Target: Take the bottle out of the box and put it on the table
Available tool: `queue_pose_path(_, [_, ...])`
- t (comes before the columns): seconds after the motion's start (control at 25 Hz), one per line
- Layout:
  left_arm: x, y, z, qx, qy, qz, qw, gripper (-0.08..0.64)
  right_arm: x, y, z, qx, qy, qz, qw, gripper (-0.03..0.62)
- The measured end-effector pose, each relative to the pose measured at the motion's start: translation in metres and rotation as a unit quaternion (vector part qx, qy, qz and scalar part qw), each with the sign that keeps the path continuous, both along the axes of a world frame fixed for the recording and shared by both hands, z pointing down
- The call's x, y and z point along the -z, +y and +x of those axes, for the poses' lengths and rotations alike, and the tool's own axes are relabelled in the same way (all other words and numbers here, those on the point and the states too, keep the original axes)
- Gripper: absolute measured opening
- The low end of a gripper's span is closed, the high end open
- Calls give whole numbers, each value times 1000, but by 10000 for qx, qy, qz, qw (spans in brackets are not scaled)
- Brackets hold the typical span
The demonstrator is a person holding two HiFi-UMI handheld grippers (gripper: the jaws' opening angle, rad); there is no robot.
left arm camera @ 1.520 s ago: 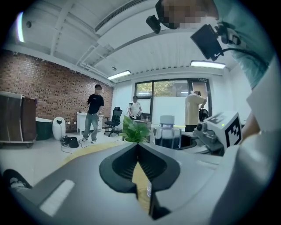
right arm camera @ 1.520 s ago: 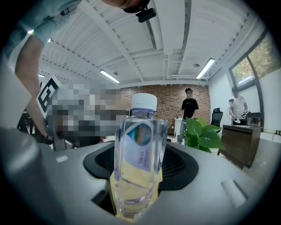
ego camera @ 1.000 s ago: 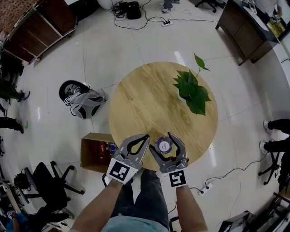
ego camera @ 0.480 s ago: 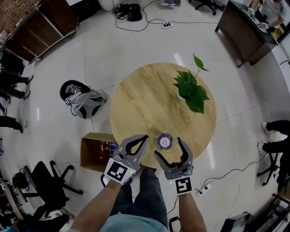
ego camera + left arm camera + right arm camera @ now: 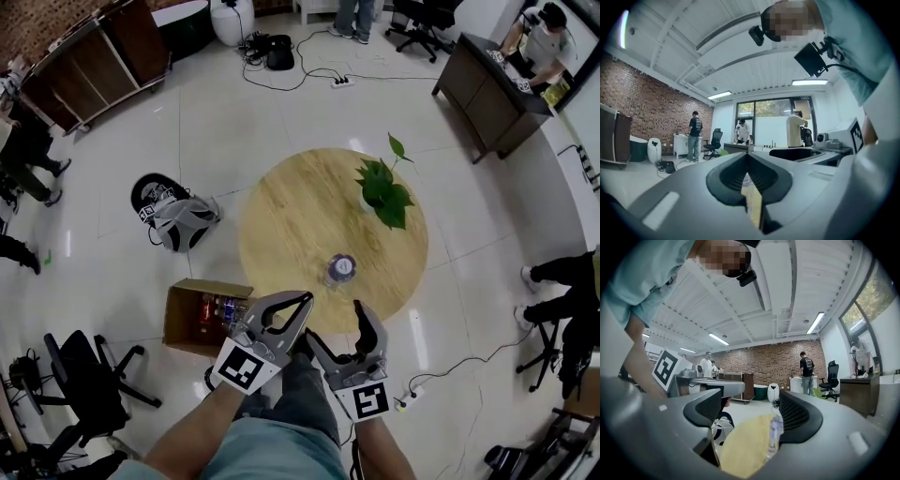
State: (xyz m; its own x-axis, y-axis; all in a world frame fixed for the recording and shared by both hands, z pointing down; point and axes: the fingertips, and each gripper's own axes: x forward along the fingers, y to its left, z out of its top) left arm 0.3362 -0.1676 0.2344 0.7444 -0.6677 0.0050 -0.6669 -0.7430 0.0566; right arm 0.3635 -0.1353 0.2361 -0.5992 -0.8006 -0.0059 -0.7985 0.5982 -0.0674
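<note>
A clear bottle (image 5: 339,269) with a purple cap stands upright on the round wooden table (image 5: 300,216), near its front edge. My right gripper (image 5: 340,325) is open, its jaws having just been opening, and nothing is between them. It hangs back from the table, apart from the bottle. In the right gripper view the bottle (image 5: 776,427) shows ahead on the table (image 5: 740,446), beside the right finger (image 5: 801,416). My left gripper (image 5: 302,300) is shut and empty, beside the right one. The cardboard box (image 5: 178,314) sits on the floor at the left with more bottles inside.
A potted green plant (image 5: 382,192) stands on the far right of the table. A grey backpack (image 5: 183,220) lies on the floor left of the table. An office chair (image 5: 89,375) is at the lower left. A cable and power strip (image 5: 412,394) run at the lower right.
The right gripper's jaws spread off the bottle, which stays standing on the table. Both grippers have drawn back from the table toward me and risen.
</note>
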Motion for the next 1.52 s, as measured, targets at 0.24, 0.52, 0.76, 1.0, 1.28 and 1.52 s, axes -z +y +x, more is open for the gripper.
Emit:
queue_pose_path(0.24, [40,54,-43,2,263,391,9989,11,30,46,-24,-294,129,12,9995,373])
queue_pose_path(0.52, [74,129,-87,-135,255,794,9964,11,59,123,-73,-273,636,184,9974,350])
queue_pose_path(0.76, [89,164,-101,-161,572,723,9956,11,83,156,-88,-510,620,233,9965,327])
queue_pose_path(1.0, [94,192,-88,-84,374,707,9968,11,87,185,-73,-335,549,300,9975,322])
queue_pose_path(1.28, [89,222,-59,-97,357,473,9982,11,83,203,-38,-413,673,168,9967,299])
queue_pose_path(1.52, [83,230,-47,-118,232,405,9988,11,86,212,-31,-370,558,198,9976,284])
